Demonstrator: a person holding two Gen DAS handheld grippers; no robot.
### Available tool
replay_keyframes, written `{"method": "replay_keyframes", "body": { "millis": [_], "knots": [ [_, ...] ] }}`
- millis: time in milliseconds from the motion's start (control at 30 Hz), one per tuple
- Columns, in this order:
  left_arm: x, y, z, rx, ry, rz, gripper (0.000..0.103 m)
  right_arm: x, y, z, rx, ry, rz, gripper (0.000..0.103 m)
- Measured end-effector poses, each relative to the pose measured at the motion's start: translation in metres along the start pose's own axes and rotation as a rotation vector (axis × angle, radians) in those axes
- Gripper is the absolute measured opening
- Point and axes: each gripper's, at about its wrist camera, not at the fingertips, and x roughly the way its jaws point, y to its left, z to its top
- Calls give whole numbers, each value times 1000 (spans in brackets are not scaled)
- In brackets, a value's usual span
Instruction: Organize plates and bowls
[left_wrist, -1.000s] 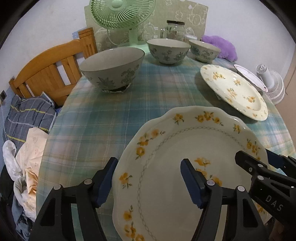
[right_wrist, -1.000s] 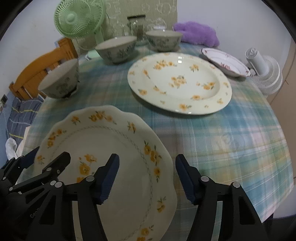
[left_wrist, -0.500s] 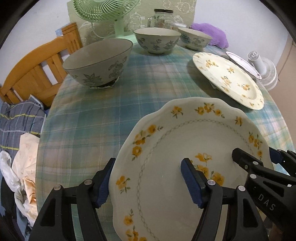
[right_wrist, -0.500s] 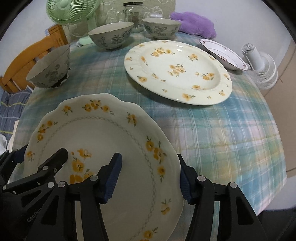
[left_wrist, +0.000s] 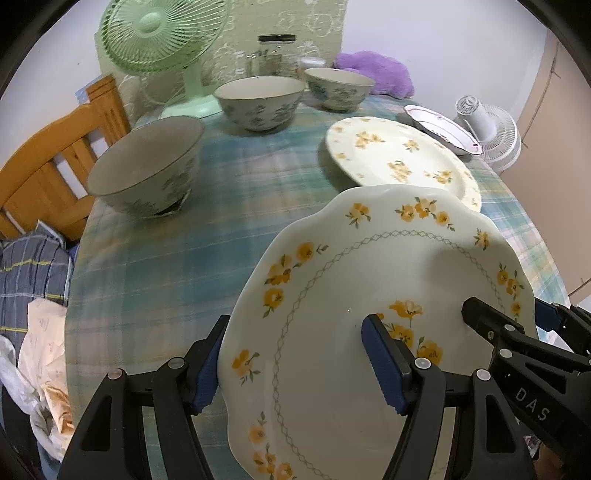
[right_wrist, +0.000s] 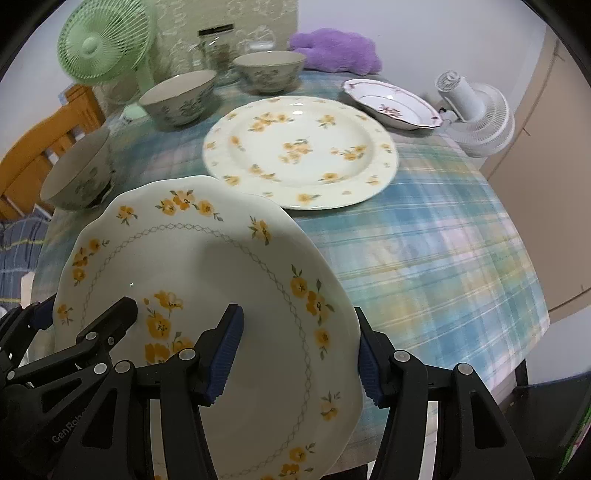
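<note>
The scalloped plate (left_wrist: 332, 332) is the anchor here, cream with yellow flowers, tilted up off the plaid tablecloth (left_wrist: 155, 266) at the table's near edge. On its left rim sits the left gripper (left_wrist: 295, 362): one blue pad under the outer edge, the other over the plate's face, so it is clamped on that rim. On the plate's right rim, the right gripper (right_wrist: 297, 347) does the same, one finger over the flowered face, one behind the edge, gripping it.

Beyond the plate to the left stands the nearest bowl (left_wrist: 144, 166), grey-green with a leaf pattern, well apart from the rim. Further back are a second bowl (left_wrist: 258, 99) and a third bowl (left_wrist: 338, 88), with a green fan (left_wrist: 159, 37) behind them. Directly behind the plate, its far edge overlapping in view, lies the large round plate (right_wrist: 299, 151), flat on the cloth. Beyond that to the right, a small pink-trimmed dish (right_wrist: 391, 103) rests near the table's edge.
</note>
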Motion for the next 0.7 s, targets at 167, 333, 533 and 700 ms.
{"method": "replay_keyframes", "body": {
  "millis": [167, 333, 533, 700],
  "knots": [
    [6, -28, 8, -12, 8, -10, 72, 2, -26, 3, 1, -2, -2, 60],
    [8, -62, 19, -25, 0, -2, 72, 3, -60, 15, -13, -7, 3, 60],
    [19, -106, 31, -36, 1, 4, 72, 8, -106, 29, -27, -6, 2, 60],
    [31, -139, 40, -56, 2, 12, 72, 17, -143, 40, -47, 4, 8, 60]
  ]
}}
